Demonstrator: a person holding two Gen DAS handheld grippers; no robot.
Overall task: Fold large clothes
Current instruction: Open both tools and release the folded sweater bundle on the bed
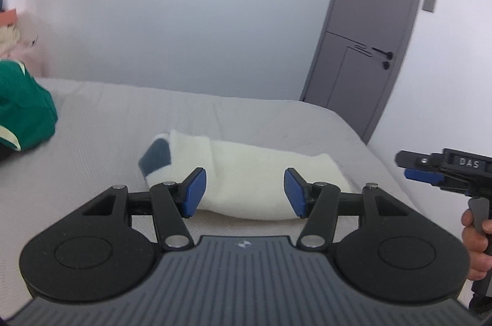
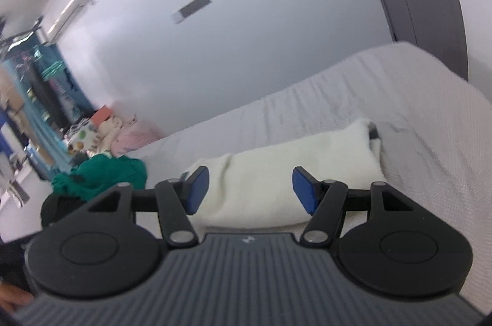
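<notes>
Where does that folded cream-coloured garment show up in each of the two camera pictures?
Left wrist view: the folded cream garment lies centre frame on the bed, just beyond the open left gripper; a dark patch shows at its left end.
Right wrist view: it lies centre frame, just beyond the open right gripper, tilted up to the right.
Shared landmark: the green garment, at the left in both.
</notes>
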